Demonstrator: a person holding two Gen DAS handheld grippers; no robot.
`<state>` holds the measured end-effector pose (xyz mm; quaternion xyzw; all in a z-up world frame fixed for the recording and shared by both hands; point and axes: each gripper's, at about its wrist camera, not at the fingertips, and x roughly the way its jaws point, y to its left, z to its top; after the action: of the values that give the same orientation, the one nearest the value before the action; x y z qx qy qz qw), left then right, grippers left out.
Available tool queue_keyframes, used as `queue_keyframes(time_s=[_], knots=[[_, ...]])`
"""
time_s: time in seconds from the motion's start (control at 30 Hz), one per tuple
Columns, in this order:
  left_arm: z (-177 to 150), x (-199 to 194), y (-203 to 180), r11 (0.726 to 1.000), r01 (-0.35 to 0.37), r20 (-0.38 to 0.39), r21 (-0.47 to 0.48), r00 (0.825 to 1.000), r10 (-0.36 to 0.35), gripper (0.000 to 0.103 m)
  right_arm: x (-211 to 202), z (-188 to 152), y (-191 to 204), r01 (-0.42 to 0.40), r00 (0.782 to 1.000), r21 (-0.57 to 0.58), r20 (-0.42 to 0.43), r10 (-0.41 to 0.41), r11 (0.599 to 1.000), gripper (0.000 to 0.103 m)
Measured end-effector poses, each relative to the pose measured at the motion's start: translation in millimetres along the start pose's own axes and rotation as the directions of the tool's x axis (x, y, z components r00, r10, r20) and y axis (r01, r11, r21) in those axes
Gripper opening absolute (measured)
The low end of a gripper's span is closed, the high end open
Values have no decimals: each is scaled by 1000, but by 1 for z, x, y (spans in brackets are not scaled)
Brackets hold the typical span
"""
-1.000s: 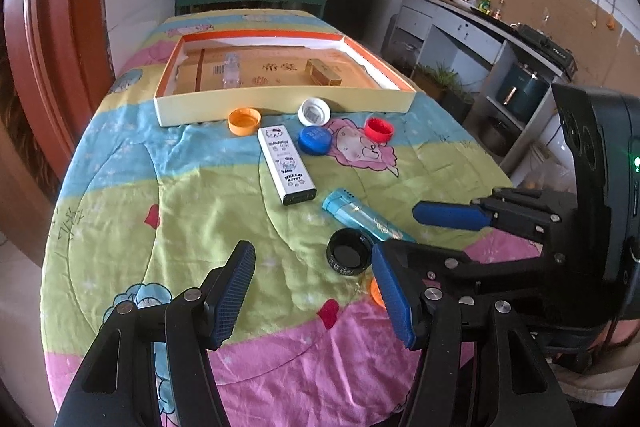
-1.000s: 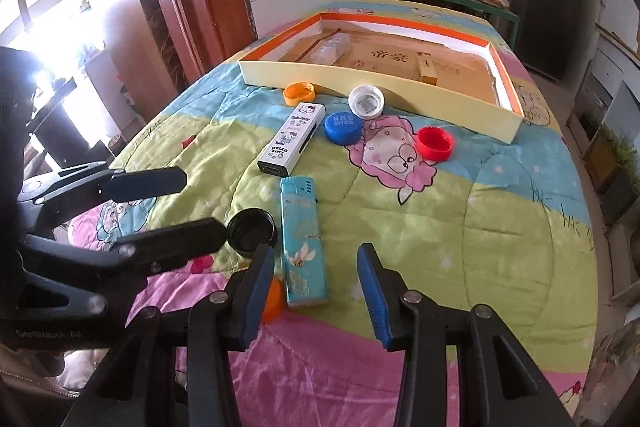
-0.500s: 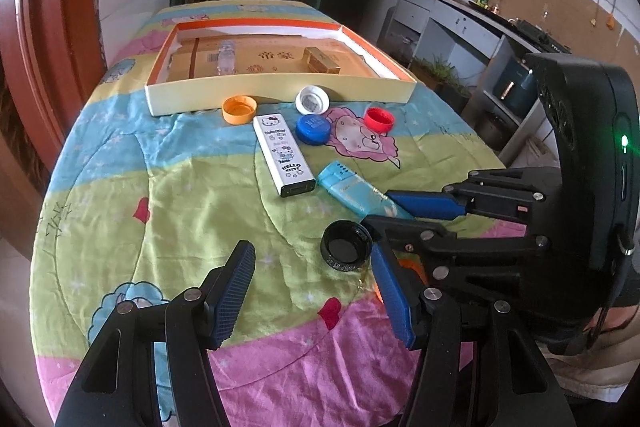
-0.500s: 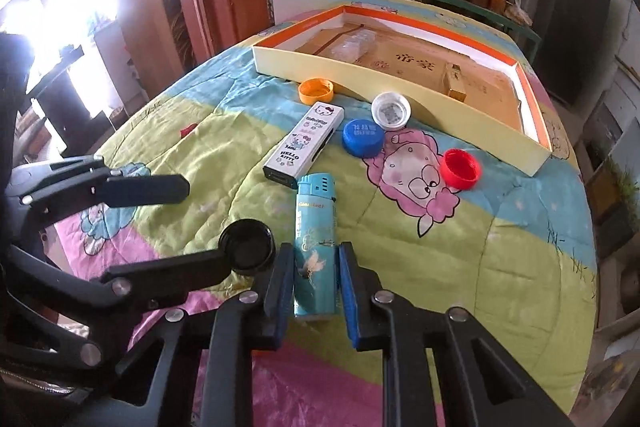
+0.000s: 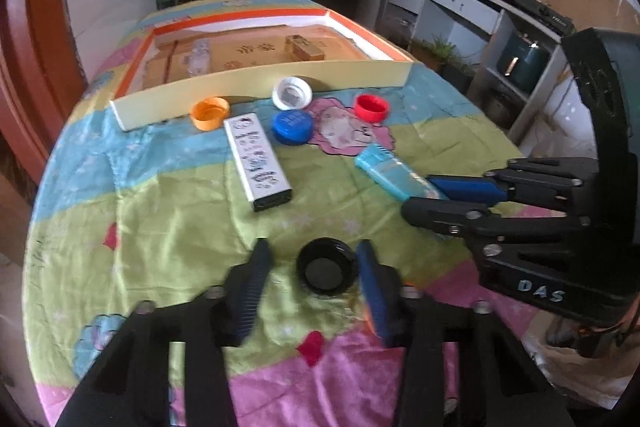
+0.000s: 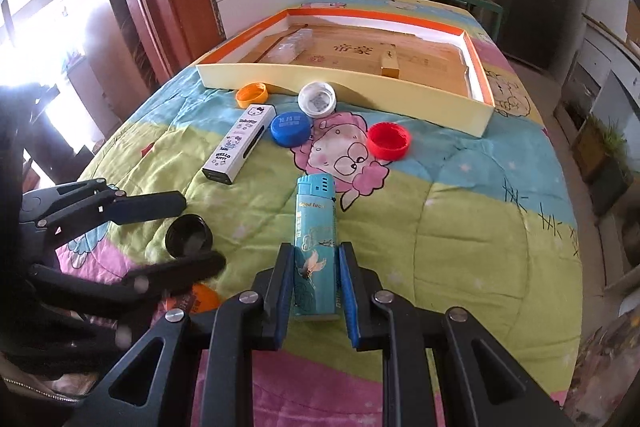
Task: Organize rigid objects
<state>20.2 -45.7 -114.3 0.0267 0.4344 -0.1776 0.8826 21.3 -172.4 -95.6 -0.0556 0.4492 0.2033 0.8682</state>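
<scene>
My right gripper (image 6: 315,269) is shut on a teal lighter (image 6: 316,239) that lies on the quilt; it also shows in the left wrist view (image 5: 394,177). My left gripper (image 5: 316,267) is open around a black cap (image 5: 327,271), with a finger on each side and gaps between; the cap also shows in the right wrist view (image 6: 188,235). An orange cap (image 6: 202,297) lies partly hidden under the left gripper's finger.
A white Hello Kitty box (image 5: 258,157), orange cap (image 5: 210,113), white cap (image 5: 292,93), blue cap (image 5: 293,127) and red cap (image 5: 371,108) lie on the quilt before a shallow cardboard tray (image 5: 256,75) holding a small gold box (image 5: 304,47) and a clear item (image 5: 199,55).
My right gripper has closed onto the teal lighter. My left gripper has moved forward and narrowed, so the black cap now sits between its fingers.
</scene>
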Motion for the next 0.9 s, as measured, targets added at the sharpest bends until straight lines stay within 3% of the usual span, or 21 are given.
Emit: queue_keyframes(time_s=[0.07, 0.47, 0.9], knots=[[-1, -2, 4, 1000, 2, 7, -9, 1000, -2, 30, 0, 0, -1, -3, 1000, 5, 3, 3, 1000, 22], [-2, -10, 12, 999, 16, 24, -51, 1000, -14, 30, -5, 1, -4, -9, 1000, 34, 30, 8, 999, 22], [29, -22, 28, 996, -11, 92, -85, 996, 19, 30, -16, 25, 0, -16, 995, 13, 94, 14, 1000, 15]])
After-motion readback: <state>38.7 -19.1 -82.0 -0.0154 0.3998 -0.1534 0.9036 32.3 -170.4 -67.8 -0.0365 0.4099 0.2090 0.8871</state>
